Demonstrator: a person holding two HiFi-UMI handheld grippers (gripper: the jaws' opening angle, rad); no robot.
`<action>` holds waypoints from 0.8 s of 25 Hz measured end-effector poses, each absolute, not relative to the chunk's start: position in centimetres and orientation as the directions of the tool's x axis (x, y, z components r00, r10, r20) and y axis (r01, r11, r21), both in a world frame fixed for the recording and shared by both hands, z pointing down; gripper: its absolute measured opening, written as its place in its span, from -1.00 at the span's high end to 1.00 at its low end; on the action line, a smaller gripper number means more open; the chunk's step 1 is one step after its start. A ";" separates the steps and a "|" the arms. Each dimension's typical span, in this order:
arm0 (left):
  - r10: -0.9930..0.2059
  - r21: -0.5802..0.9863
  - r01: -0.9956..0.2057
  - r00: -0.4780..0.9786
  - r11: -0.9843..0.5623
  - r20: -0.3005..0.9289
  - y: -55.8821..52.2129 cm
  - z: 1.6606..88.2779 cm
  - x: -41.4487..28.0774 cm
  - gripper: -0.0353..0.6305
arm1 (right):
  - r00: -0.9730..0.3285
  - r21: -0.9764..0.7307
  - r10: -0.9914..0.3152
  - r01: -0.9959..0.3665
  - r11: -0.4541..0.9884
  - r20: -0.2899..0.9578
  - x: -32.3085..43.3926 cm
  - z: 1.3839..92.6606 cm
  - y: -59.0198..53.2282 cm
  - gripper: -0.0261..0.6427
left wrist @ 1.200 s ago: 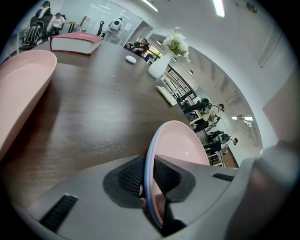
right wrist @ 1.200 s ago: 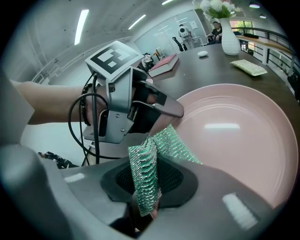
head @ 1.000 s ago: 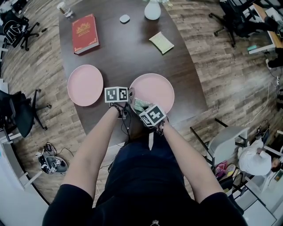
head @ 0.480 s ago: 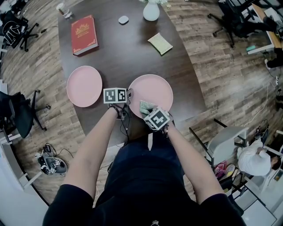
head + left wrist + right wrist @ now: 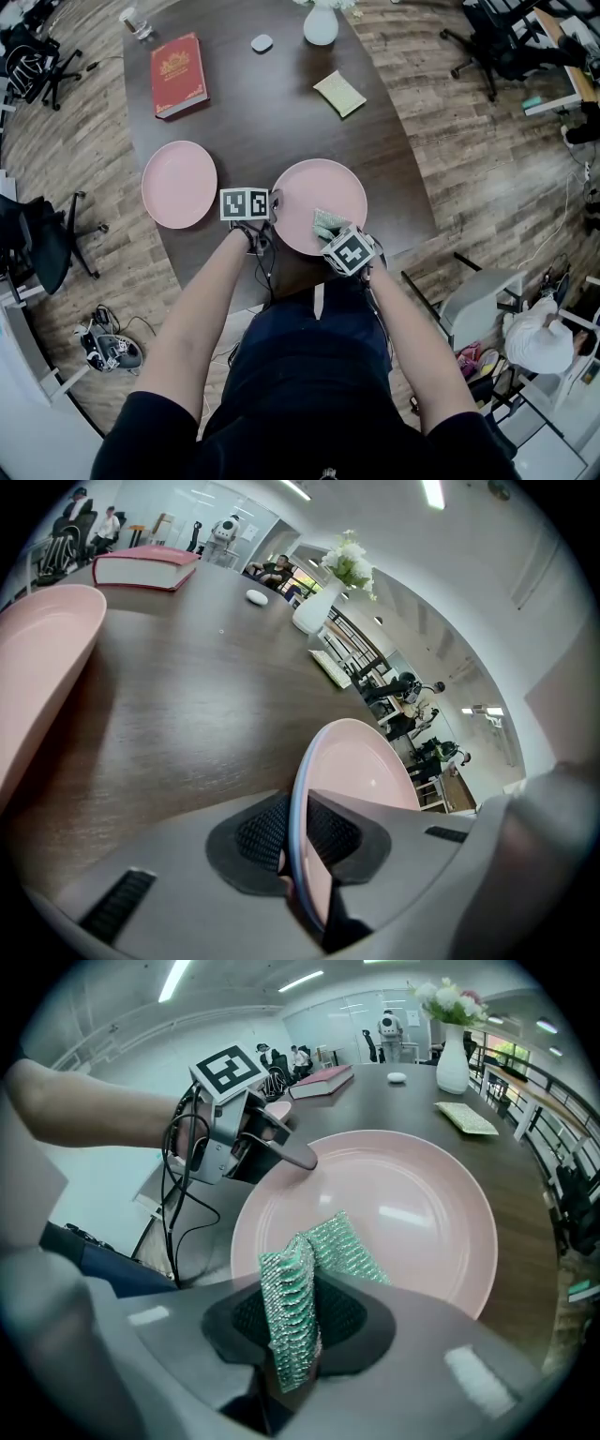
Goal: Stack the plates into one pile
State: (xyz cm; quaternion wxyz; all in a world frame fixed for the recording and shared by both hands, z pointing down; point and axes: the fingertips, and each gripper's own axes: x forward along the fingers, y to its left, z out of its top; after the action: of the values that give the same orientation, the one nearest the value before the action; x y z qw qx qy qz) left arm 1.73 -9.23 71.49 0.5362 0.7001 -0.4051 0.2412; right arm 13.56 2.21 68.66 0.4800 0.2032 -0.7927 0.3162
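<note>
Two pink plates lie on the dark table. The left plate (image 5: 178, 184) lies alone, and it shows at the left edge of the left gripper view (image 5: 42, 658). My left gripper (image 5: 274, 202) is shut on the left rim of the right plate (image 5: 314, 187); that rim (image 5: 302, 789) stands between the pads. My right gripper (image 5: 330, 234) holds a green mesh scouring cloth (image 5: 327, 223) against the plate's near part. In the right gripper view the cloth (image 5: 298, 1288) is pinched between the jaws of the right gripper (image 5: 292, 1330) over the plate (image 5: 412, 1213).
At the far end of the table are a red book (image 5: 178, 72), a white vase (image 5: 321, 25), a yellow-green pad (image 5: 340, 92), a small white object (image 5: 262, 42) and a glass (image 5: 136, 21). The table's near edge runs just below the grippers. Office chairs stand around.
My right gripper has slid to the right along the near part of the right plate, carrying the green cloth. The left gripper and both plates have stayed put.
</note>
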 end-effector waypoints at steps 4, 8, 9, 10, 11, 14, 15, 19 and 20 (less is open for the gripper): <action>-0.307 0.558 -0.824 0.558 -0.099 0.771 -9.2 71.5 1.7 0.76 | -0.453 -0.294 -0.038 -0.638 0.711 0.891 14.5 68.7 1.5 0.67; -0.305 0.557 -0.825 0.558 -0.100 0.772 -9.1 71.5 1.8 0.76 | -0.432 -0.261 -0.058 -0.641 0.722 0.900 15.4 68.7 0.9 0.67; -0.305 0.557 -0.824 0.559 -0.101 0.771 -9.1 71.5 1.8 0.76 | -0.425 -0.249 -0.065 -0.641 0.726 0.903 15.6 68.7 0.8 0.67; -0.305 0.558 -0.823 0.560 -0.101 0.770 -9.1 71.5 1.8 0.76 | -0.418 -0.238 -0.072 -0.643 0.728 0.906 15.8 68.7 0.6 0.67; -0.305 0.560 -0.822 0.562 -0.102 0.769 -9.1 71.5 1.9 0.76 | -0.411 -0.229 -0.079 -0.645 0.729 0.908 16.0 68.6 0.4 0.67; -0.298 0.568 -0.817 0.569 -0.101 0.766 -9.0 71.5 1.9 0.76 | -0.399 -0.210 -0.094 -0.651 0.729 0.912 16.5 68.3 -0.2 0.67; -0.296 0.569 -0.816 0.570 -0.099 0.766 -8.9 71.5 1.9 0.76 | -0.397 -0.208 -0.096 -0.655 0.727 0.913 16.7 68.4 -0.4 0.67; -0.297 0.571 -0.816 0.570 -0.093 0.766 -8.8 71.5 2.0 0.76 | -0.393 -0.197 -0.107 -0.657 0.728 0.913 16.9 68.5 -0.8 0.67; -0.297 0.572 -0.815 0.571 -0.092 0.766 -8.8 71.5 2.0 0.76 | -0.388 -0.191 -0.109 -0.655 0.731 0.915 17.0 68.5 -0.9 0.67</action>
State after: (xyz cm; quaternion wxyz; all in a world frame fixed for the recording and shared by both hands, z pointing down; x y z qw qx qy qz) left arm 2.01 -8.83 71.53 0.5442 0.6994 -0.3976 0.2380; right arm 16.98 -0.88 68.49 0.4969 0.2428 -0.7866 0.2745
